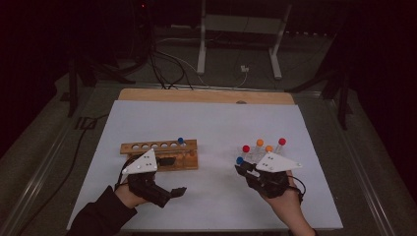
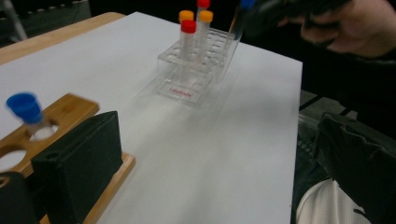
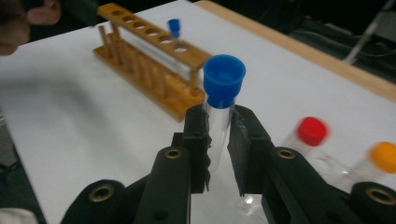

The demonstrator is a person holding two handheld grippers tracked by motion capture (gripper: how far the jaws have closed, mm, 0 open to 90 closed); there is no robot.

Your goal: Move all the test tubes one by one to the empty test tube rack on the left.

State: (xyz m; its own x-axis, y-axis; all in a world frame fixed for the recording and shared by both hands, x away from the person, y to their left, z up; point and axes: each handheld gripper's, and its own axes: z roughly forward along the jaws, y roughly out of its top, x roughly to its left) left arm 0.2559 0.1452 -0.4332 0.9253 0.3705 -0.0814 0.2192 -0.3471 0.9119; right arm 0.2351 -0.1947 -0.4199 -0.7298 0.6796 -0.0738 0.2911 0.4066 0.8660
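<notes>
My right gripper is shut on a clear tube with a blue cap and holds it upright just left of the clear plastic rack, clear of the table. In the clear rack stand tubes with red and orange caps. The wooden rack at centre left holds one blue-capped tube near its right end. My left gripper rests in front of the wooden rack, pointing right. It is open, and nothing is between its wide-set jaws.
A white sheet covers the wooden table, whose bare far edge shows. Open sheet lies between the two racks. Cables and a metal stand sit on the dark floor beyond.
</notes>
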